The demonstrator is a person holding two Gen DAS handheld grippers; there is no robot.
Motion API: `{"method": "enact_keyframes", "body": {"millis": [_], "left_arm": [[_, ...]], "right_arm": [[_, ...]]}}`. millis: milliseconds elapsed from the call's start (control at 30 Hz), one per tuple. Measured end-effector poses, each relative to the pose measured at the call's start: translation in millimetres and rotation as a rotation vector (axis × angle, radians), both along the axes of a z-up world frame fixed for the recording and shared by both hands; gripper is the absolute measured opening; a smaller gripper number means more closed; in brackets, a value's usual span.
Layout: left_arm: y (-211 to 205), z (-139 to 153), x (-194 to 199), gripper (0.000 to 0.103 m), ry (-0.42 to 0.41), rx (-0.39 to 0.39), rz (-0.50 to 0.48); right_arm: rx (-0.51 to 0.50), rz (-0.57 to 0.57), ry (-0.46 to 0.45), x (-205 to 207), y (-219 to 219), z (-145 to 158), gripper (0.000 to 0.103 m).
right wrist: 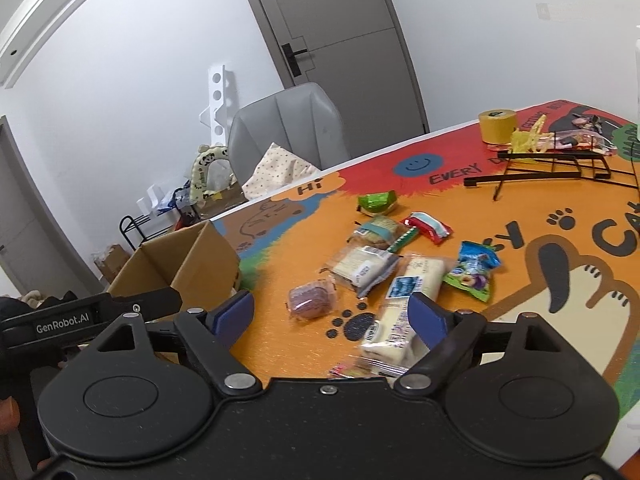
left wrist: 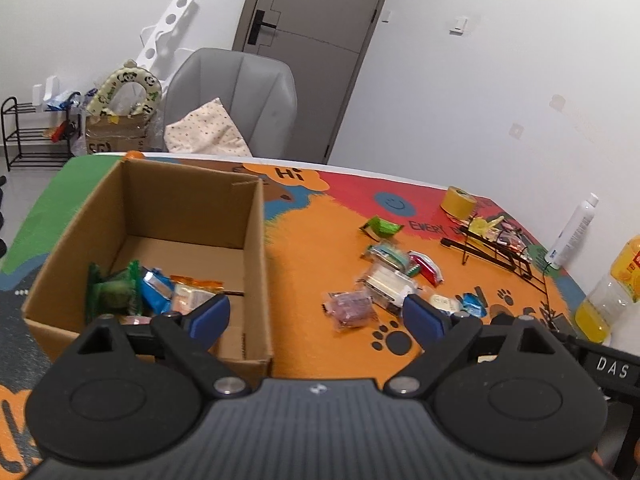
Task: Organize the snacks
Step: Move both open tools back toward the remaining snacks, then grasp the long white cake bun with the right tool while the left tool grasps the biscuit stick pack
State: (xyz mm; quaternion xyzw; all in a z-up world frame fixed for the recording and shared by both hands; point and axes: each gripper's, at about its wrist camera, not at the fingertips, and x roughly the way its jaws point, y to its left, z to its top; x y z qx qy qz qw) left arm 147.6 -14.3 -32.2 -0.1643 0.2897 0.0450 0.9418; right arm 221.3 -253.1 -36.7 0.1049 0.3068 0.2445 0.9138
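An open cardboard box (left wrist: pixel 256 240) stands on the left of the colourful table mat and holds several snack packets (left wrist: pixel 156 292). It also shows in the right wrist view (right wrist: pixel 192 268). My left gripper (left wrist: pixel 316 316) is open and empty, just right of the box's near corner. Loose snacks lie on the mat: a purple packet (left wrist: pixel 350 308) (right wrist: pixel 310 300), white cake packets (right wrist: pixel 400 304), a green packet (right wrist: pixel 376 202), a red-and-white one (right wrist: pixel 428 226) and a blue-green one (right wrist: pixel 474 270). My right gripper (right wrist: pixel 332 316) is open and empty, above the near white packet.
A black wire rack (right wrist: pixel 560 168) with small snacks and a yellow tape roll (right wrist: pixel 498 124) stand at the far right. A white bottle (left wrist: pixel 572 232) and a juice bottle (left wrist: pixel 612 288) stand at the right edge. A grey chair (left wrist: pixel 236 100) is behind the table.
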Motion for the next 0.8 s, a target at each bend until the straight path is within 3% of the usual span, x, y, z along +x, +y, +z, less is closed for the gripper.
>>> {"method": "enact_keyframes", "body": {"millis": [167, 300, 467, 800], "left_arm": [[-10.3, -3.5, 5.5, 0.093, 0.001, -0.024, -0.029], [-24.2, -4.7, 9.4, 0.093, -0.007, 0.016, -0.037], [-37.3, -6.3, 13.2, 0.092, -0.017, 0.006, -0.079], [-69.9, -30.9, 29.7, 0.088, 0.026, 0.022, -0.154]], "right_arm": [[-0.003, -0.024, 0.002, 0.1, -11.5, -5.6, 0.084], [0.01, -0.054, 0.017, 3.4, -24.4, -10.7, 0.081], [0.024, -0.08, 0.04, 8.0, -39.2, -19.8, 0.07], [0.046, -0.095, 0.103, 21.4, -51.2, -43.7, 0.057]]}}
